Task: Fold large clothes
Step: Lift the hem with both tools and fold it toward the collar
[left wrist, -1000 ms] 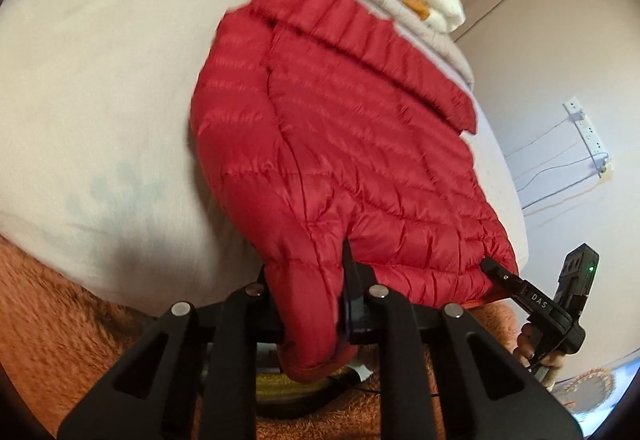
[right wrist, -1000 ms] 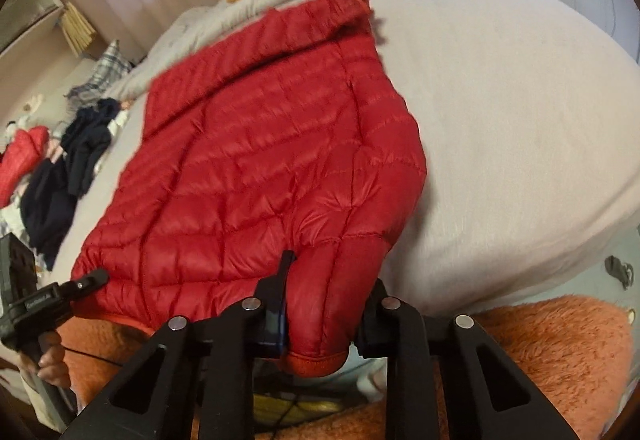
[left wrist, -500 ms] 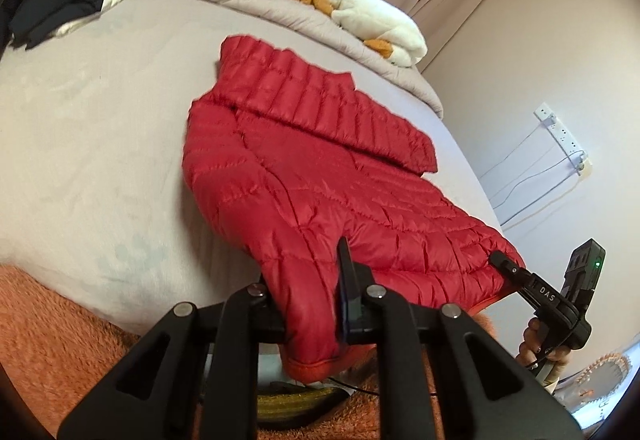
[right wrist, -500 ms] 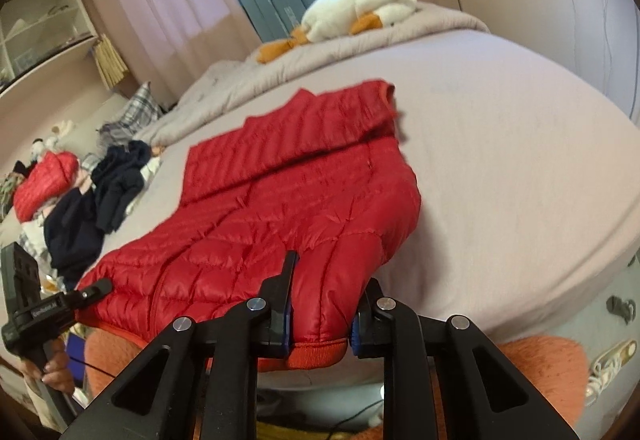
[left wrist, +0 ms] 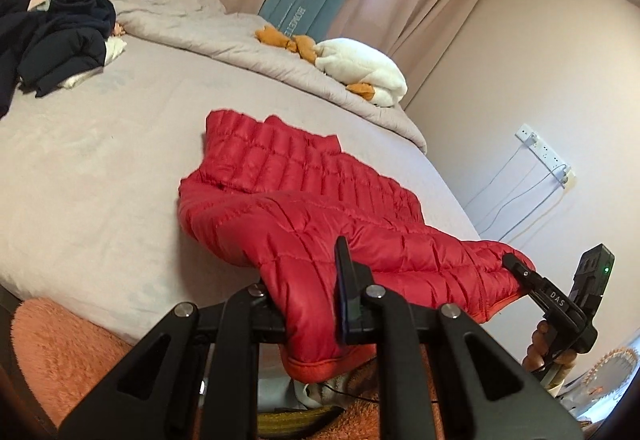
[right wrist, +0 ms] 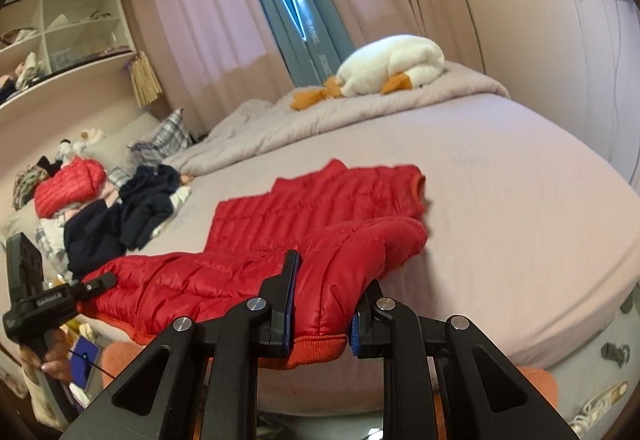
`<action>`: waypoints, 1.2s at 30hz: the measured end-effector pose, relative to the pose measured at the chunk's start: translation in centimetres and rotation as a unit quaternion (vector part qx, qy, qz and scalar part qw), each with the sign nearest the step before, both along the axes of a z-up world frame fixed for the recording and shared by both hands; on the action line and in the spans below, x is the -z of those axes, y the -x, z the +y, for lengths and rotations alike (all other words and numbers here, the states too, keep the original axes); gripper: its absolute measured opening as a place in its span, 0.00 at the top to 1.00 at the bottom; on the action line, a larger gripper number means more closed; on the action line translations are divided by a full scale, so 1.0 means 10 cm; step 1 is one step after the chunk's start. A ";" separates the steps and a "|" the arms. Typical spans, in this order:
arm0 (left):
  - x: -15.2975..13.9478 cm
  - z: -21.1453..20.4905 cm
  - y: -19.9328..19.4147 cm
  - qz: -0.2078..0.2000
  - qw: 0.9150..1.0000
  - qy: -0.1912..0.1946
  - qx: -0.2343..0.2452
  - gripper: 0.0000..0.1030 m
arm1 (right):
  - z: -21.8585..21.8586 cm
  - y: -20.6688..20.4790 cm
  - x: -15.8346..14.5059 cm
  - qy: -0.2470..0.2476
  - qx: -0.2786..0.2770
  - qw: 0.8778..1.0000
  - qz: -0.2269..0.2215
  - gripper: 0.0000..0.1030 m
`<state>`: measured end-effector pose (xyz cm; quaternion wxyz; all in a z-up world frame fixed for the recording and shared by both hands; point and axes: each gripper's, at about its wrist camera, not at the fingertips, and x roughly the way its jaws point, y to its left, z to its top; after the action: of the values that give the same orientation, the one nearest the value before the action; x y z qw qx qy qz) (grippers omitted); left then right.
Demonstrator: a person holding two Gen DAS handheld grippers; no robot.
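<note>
Left tongs (left wrist: 310, 304) clamped on the near hem corner of the red jacket (left wrist: 320, 216), at 6 o'clock. Right tongs (right wrist: 322, 304) likewise pinch the other hem corner. Hem lifted off the bed (right wrist: 500, 200); collar end lies flat toward 12. Far: dark clothes (left wrist: 60, 44) at 10, white plush goose (right wrist: 392, 66) at 1.

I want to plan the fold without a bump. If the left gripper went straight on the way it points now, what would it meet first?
Most likely the red puffer jacket itself: the left gripper is shut on its hem, and the rest of the jacket lies straight ahead on the bed. Beyond it come the grey duvet and white plush goose, though depth is unclear.
</note>
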<state>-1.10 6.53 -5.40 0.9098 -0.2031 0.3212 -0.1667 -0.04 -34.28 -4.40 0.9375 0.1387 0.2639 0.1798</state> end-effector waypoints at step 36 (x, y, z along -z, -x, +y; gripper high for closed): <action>-0.10 -0.08 -0.27 -0.019 0.998 -0.058 -0.031 0.85 | 0.05 -0.33 -0.17 -0.001 -0.016 0.999 -0.039 0.79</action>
<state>1.56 5.68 -4.42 0.9309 -0.1567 0.3061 -0.1234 3.26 -33.79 -2.69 0.9438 0.1284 0.2296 0.2003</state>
